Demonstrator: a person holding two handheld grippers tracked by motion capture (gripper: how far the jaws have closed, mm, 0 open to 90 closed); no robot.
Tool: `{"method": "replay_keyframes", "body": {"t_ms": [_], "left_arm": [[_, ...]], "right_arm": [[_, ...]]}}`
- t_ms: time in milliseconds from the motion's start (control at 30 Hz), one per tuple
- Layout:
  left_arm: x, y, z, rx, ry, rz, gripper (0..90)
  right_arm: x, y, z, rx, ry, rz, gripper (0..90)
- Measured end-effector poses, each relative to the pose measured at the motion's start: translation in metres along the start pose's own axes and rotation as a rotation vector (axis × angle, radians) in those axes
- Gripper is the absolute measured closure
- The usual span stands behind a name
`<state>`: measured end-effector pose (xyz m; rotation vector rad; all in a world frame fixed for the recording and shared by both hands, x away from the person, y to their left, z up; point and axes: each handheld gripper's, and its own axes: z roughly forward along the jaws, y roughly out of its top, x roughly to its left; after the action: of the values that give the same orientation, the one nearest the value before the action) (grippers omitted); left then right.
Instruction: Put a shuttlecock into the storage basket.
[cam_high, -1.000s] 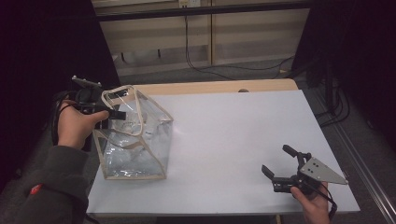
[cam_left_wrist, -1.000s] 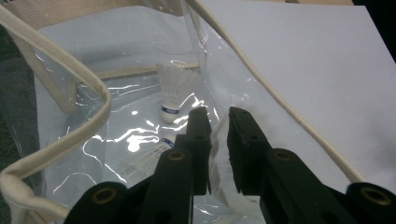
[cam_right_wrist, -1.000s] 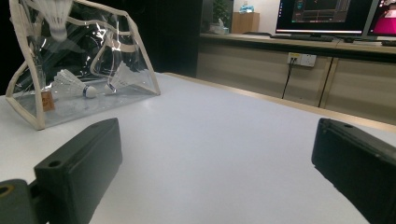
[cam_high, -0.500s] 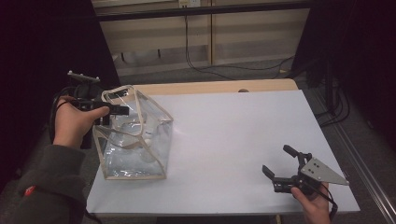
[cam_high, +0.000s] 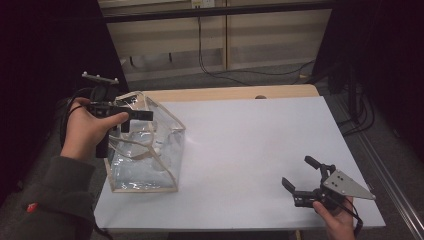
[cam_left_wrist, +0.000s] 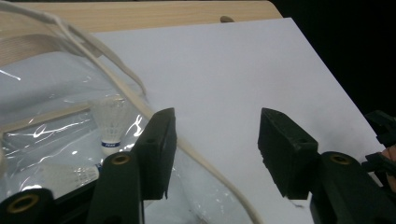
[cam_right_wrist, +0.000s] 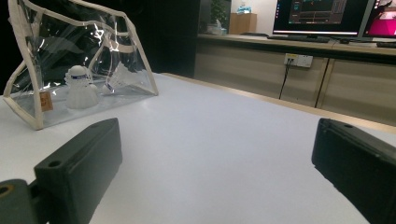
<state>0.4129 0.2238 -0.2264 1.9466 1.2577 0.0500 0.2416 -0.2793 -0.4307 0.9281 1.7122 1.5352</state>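
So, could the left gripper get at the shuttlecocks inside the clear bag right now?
Probably yes: the left gripper hovers open at the clear bag's top rim, which looks open, with the shuttlecocks lying below, though the handle strap crosses close by.

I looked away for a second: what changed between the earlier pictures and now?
The left gripper has just been opening; it let go of the clear bag at its rim and lifted slightly, its jaws now holding nothing. The bag, the shuttlecocks inside it and the open right gripper stayed put on the table.
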Motion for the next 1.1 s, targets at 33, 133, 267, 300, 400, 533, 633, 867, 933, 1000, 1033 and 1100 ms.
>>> {"method": "replay_keyframes", "body": {"t_ms": [33, 133, 267, 300, 400, 533, 633, 867, 933, 1000, 1033, 1100], "left_arm": [[-0.002, 0.0, 0.001, -0.001, -0.005, 0.001, 44.7], [-0.006, 0.0, 0.004, 0.002, -0.025, 0.013, 42.2], [-0.011, 0.002, 0.007, -0.008, -0.046, 0.02, 39.2], [-0.012, 0.002, 0.007, -0.003, -0.047, 0.022, 38.5], [-0.017, 0.001, 0.011, -0.001, -0.053, 0.038, 35.1], [-0.023, 0.001, 0.015, 0.009, -0.08, 0.06, 32.9], [-0.027, 0.001, 0.017, 0.009, -0.092, 0.067, 31.3], [-0.038, 0.001, 0.023, 0.021, -0.128, 0.101, 27.1], [-0.041, 0.001, 0.025, 0.026, -0.136, 0.109, 26.7], [-0.044, 0.001, 0.027, 0.031, -0.141, 0.119, 26.2], [-0.045, 0.001, 0.028, 0.034, -0.146, 0.12, 26.1], [-0.048, 0.0, 0.03, 0.038, -0.154, 0.131, 25.4]], "right_arm": [[0.0, 0.0, 0.0, 0.001, -0.001, 0.001, 1.8], [0.0, 0.0, 0.0, 0.003, 0.001, 0.002, 1.7], [0.0, 0.0, 0.0, 0.003, 0.002, 0.002, 1.8], [0.0, 0.0, 0.0, 0.002, 0.002, 0.002, 1.8], [0.0, 0.0, 0.0, 0.004, 0.002, 0.0, 1.8], [0.0, 0.0, 0.001, 0.005, 0.001, 0.001, 1.8], [0.001, 0.0, 0.001, 0.005, 0.004, -0.002, 1.8], [0.0, 0.0, 0.001, 0.002, 0.001, -0.001, 1.8], [0.0, 0.0, 0.001, 0.001, 0.001, -0.003, 1.7], [0.0, 0.0, 0.001, 0.002, 0.002, -0.005, 1.7], [0.0, 0.0, 0.001, 0.003, 0.002, -0.006, 1.7], [0.0, 0.0, 0.0, 0.002, 0.001, -0.006, 1.8]]}}
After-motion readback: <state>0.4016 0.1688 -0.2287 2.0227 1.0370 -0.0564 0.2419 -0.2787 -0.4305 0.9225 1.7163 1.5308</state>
